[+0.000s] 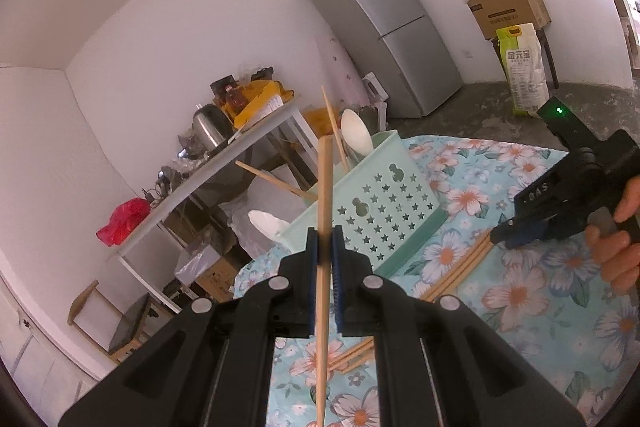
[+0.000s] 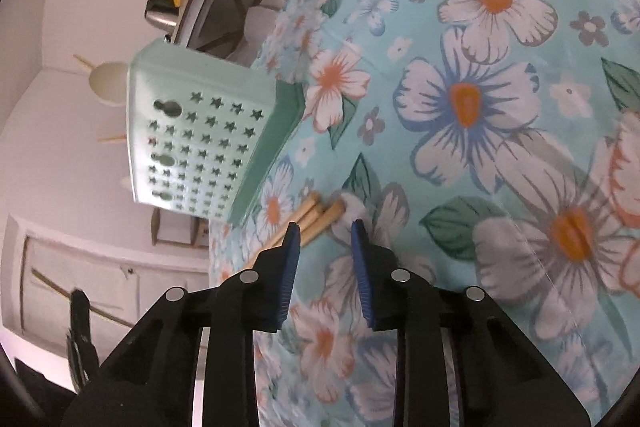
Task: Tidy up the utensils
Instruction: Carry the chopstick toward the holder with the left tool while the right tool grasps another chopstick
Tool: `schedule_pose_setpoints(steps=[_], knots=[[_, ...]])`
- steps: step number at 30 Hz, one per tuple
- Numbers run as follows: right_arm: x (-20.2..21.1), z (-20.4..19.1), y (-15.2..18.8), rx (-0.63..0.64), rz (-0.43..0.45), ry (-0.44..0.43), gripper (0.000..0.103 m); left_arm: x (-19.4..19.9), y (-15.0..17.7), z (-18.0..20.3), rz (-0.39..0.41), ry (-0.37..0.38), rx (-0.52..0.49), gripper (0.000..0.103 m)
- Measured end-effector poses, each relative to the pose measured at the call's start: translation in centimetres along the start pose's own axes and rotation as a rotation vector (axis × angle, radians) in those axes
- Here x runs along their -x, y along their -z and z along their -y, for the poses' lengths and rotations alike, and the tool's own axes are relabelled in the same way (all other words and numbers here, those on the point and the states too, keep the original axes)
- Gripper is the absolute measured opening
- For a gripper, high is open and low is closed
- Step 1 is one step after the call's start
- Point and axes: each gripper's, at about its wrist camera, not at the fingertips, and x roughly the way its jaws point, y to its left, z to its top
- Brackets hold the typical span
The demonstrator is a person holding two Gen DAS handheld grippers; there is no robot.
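My left gripper [image 1: 325, 241] is shut on one wooden chopstick [image 1: 325, 187], which stands nearly upright in front of the mint-green holder [image 1: 372, 203]. The holder, pierced with stars, carries two white spoons [image 1: 356, 135] and a few chopsticks. Several loose chopsticks [image 1: 460, 267] lie on the floral cloth beside it. In the right wrist view my right gripper [image 2: 325, 231] is open and tilted down over the cloth. The ends of the loose chopsticks [image 2: 316, 217] lie just past its left fingertip, with nothing between the pads. The holder [image 2: 192, 139] stands to the left.
The table wears a blue floral cloth [image 1: 520, 307]. A person's hand [image 1: 616, 247] grips the right tool. Behind stand a silver fridge [image 1: 380, 27], a white side table [image 1: 192, 187] with a kettle and clutter, a red bag [image 1: 122, 223] and a rice sack [image 1: 524, 75].
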Motion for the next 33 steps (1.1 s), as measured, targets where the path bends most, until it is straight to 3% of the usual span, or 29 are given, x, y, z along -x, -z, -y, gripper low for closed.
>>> schedule_pose_setpoints(steps=[5,18,23,28,33], knots=[[-0.4,0.5,-0.6,-0.042,0.010,-0.002,0.012,-0.5,-0.1,0.1,-0.002,0.011,0.017,0.006],[0.7,1.0,-0.8,-0.077,0.063,-0.046,0.009,-0.7,-0.1,0.1,-0.008,0.022,0.022,0.006],[3.1,-0.7,-0.1,-0.003,0.135,-0.038,0.008,-0.8,0.0,0.2,-0.015,0.018,0.031,0.006],[6.6,-4.0,1.0,0.156,0.232,-0.009,0.008,-0.7,0.0,-0.2,-0.004,0.004,0.035,0.006],[9.9,-7.6,1.9,0.294,0.314,-0.034,0.005,-0.3,-0.4,-1.1,0.007,-0.021,0.047,0.006]])
